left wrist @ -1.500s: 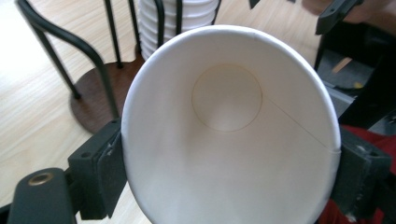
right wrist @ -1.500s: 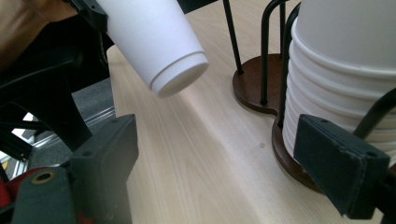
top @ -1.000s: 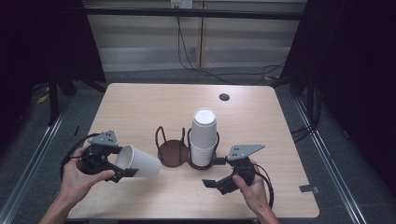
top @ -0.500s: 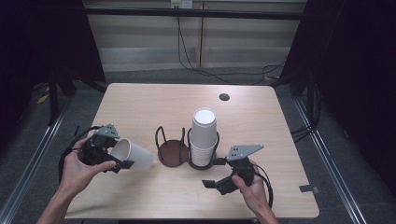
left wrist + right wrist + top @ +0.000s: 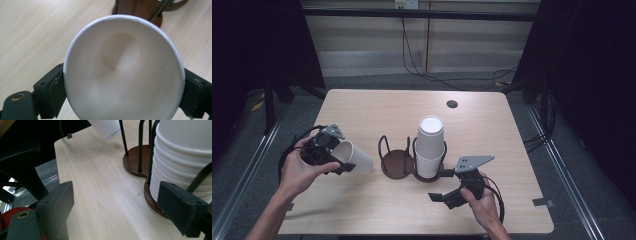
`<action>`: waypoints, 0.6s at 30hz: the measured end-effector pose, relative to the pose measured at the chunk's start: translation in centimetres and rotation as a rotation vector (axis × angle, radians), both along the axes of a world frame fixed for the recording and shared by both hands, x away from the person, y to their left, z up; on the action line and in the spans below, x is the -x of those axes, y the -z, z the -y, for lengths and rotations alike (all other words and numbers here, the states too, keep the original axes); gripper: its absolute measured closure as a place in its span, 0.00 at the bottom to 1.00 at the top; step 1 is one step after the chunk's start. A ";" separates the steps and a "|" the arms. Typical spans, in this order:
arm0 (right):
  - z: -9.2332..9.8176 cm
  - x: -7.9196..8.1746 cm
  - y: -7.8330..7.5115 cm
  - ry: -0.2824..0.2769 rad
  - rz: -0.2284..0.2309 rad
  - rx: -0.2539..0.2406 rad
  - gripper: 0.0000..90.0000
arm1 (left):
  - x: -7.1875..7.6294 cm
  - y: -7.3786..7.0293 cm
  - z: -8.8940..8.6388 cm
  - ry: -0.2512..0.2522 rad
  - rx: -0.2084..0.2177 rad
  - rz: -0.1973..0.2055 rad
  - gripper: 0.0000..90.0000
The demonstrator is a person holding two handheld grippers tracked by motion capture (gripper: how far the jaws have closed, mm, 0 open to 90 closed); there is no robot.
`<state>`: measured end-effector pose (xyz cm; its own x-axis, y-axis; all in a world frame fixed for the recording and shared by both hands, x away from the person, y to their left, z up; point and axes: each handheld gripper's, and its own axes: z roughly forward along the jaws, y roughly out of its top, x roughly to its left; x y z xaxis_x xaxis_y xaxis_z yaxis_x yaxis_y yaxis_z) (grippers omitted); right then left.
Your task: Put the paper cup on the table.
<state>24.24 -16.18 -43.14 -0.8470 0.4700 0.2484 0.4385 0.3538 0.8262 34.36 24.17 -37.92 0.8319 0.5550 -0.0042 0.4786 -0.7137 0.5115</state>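
Your left claw (image 5: 343, 161) grips a single paper cup (image 5: 357, 158) by its rim, lying on its side just left of the wire cup holder (image 5: 396, 160), base pointing toward it. Your right claw (image 5: 443, 186) stands open, nothing between its jaws, just right of the holder, beside the cup stack (image 5: 430, 146) seated in the holder's right ring.

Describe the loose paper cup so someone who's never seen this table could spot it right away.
Start at the wooden table and find the dark cup holder near its middle. Left of that, the left gripper holds one white paper cup. Unlike the upright stack of cups, it lies tipped sideways, alone.
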 end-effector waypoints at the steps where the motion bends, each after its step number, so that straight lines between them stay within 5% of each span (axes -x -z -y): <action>1: 0.0 0.0 0.0 0.000 0.002 0.001 0.16 | -0.2 0.0 -0.1 -0.007 0.008 -0.015 0.13; 9: 0.0 0.0 0.0 0.002 0.002 0.007 0.16 | -1.7 -0.2 -0.1 -0.022 -0.030 -0.010 0.13; 18: -0.1 0.0 0.1 -0.002 -0.002 0.015 0.16 | -3.5 0.0 1.5 -0.023 -0.151 -0.046 0.13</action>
